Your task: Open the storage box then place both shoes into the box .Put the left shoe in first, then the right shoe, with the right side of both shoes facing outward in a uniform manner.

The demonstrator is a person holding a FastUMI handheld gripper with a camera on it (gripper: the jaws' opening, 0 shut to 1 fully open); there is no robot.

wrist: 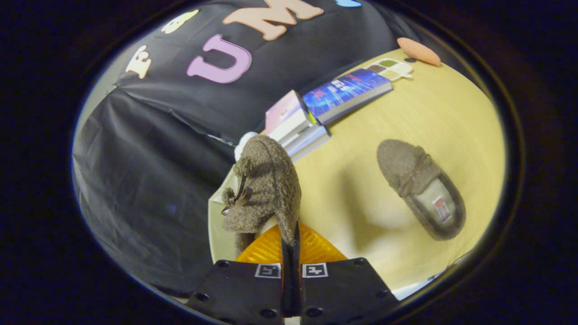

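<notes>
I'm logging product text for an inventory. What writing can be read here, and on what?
Blue book cover: print too blurred to read.
Tag inside the loose shoe: too small to read.
Gripper, jaws shut on the held shoe: square markers, no words.

You are working in a staged recording booth and not a lived-in home: black cloth (pixel 149 171) hangs as the wall right behind a pale wooden tabletop (pixel 406 135), where household props are laid out, a stack of books (pixel 316 113) and a fuzzy slipper (pixel 420 194).
</notes>
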